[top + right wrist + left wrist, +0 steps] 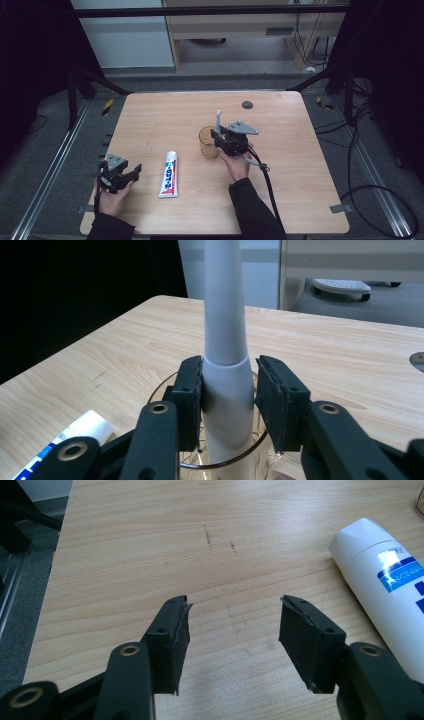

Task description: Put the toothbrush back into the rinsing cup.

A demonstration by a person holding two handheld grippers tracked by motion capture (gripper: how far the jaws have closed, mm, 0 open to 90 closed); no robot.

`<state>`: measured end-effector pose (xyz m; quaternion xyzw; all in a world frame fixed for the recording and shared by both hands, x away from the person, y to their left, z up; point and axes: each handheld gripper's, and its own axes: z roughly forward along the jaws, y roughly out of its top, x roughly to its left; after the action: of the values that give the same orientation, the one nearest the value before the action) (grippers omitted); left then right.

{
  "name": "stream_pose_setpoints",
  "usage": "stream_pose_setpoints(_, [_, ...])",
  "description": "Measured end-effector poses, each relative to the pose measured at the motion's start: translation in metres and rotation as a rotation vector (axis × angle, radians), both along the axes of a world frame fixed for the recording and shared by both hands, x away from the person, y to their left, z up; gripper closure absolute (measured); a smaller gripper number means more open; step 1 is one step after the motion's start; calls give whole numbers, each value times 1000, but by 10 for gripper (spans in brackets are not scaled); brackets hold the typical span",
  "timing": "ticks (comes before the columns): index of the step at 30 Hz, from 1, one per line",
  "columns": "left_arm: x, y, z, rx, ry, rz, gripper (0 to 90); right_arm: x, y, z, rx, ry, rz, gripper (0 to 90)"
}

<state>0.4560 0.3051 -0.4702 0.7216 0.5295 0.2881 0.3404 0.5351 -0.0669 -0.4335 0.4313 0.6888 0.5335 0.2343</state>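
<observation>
My right tongs (227, 400) loosening around toothbrush handle (226, 340) standing in cup (207, 142); left tongs (232, 630) spread, empty, near toothpaste (387, 587).

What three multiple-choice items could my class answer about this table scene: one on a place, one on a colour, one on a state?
1. Where is the toothpaste tube?
A. Inside the cup
B. Flat on the table, between the left gripper and the cup
C. On the floor

2. What colour is the tube's cap?
A. Red
B. Black
C. White

3. How does the left gripper stand?
A. Jaws apart, nothing between them
B. Clamped on the tube
C. Clamped on the cup

Answers:
1 B: the high view shows the tube lying on the table, with the left gripper on one side and the cup on the other.
2 C: the left gripper view shows a white cap.
3 A: bare wood shows between its jaws.
</observation>
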Motion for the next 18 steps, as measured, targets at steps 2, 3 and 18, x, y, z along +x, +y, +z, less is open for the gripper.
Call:
stream_pose_setpoints(2, [0,0,0,0,0,0,448,-1,1,0,-9,-4,0,612])
stream_pose_setpoints(3, [0,0,0,-1,-1,0,448,-1,1,0,-9,-4,0,595])
stream_pose_setpoints(18, [0,0,1,-4,-7,1,450,-2,1,1,-19,-5,9,515])
